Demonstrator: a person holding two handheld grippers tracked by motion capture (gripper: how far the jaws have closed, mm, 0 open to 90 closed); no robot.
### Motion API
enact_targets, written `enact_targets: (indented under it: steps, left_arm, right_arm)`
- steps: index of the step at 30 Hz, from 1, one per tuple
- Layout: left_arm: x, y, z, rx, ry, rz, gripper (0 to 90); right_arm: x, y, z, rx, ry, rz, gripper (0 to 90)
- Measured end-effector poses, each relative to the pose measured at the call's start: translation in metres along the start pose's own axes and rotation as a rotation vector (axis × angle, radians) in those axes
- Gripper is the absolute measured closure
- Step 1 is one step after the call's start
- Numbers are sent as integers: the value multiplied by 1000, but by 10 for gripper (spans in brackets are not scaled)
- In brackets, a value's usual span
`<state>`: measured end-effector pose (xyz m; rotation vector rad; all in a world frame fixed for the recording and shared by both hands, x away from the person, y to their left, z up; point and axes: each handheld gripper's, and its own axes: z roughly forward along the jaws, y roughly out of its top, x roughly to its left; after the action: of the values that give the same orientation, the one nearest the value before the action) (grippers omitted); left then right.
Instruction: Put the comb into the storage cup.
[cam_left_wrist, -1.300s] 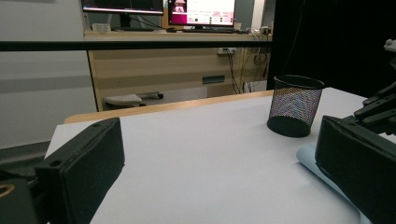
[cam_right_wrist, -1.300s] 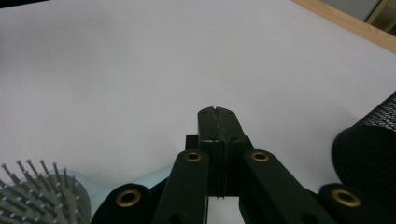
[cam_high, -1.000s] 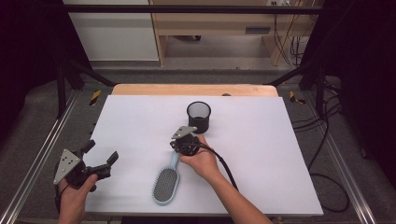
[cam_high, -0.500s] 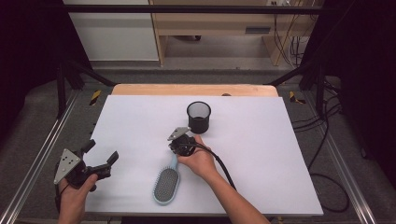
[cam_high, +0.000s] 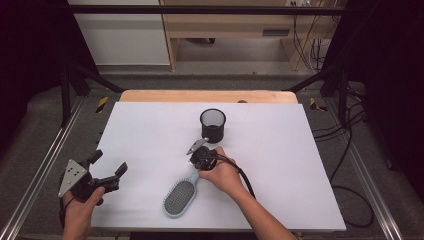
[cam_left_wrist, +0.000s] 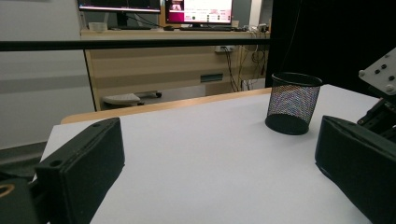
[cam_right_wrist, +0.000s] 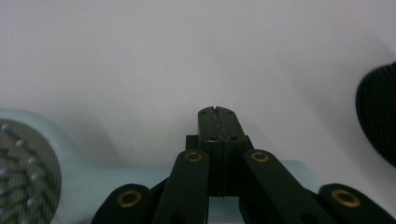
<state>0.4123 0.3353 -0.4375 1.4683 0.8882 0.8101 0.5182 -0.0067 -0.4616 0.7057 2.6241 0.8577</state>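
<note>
Resting at eight o'clock, the left gripper (cam_high: 107, 167) is held with jaws spread, empty. Centrally, the right gripper (cam_right_wrist: 218, 113), jaws pressed together, is poised above the pale-blue oval hairbrush's (cam_high: 181, 196) handle; the black mesh cup (cam_high: 213, 124) at twelve o'clock could be knocked by a careless swing.

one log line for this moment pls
left gripper: open, idle at table edge | right gripper: shut, empty, over hairbrush handle | mesh cup: upright
</note>
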Motion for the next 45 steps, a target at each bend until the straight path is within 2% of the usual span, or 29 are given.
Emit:
enact_targets:
  steps: [2, 3, 11, 16, 18, 24, 28, 34, 40, 45]
  left_arm:
    - [0, 0, 0, 2, 1, 2, 14]
    - [0, 0, 0, 2, 0, 2, 14]
    - [1, 0, 1, 17, 4, 7, 15]
    - [2, -1, 1, 16, 11, 3, 15]
    - [2, -1, 1, 17, 12, 4, 15]
    - [2, -1, 1, 19, 11, 6, 15]
    - [2, -2, 1, 19, 11, 4, 15]
    - [2, -2, 2, 22, 5, 7, 16]
    - [3, -2, 3, 30, 4, 5, 15]
    - [3, -2, 3, 29, 2, 5, 15]
  right_arm:
    - [-2, -5, -5, -1, 6, 16, 900]
    - [-2, -9, -9, 13, 12, 15, 900]
    - [0, -22, -25, 24, 33, 10, 900]
    - [2, -28, -37, 0, 63, 23, 900]
    - [2, -30, -40, -3, 60, 28, 900]
    - [-5, -31, -36, 1, 47, 53, 900]
    - [-14, -33, -31, 8, 29, 90, 900]
    - [-22, -37, -30, 18, 23, 108, 900]
    - [-26, -42, -32, 28, 50, 136, 900]
    - [-24, -51, -39, 41, 79, 147, 900]
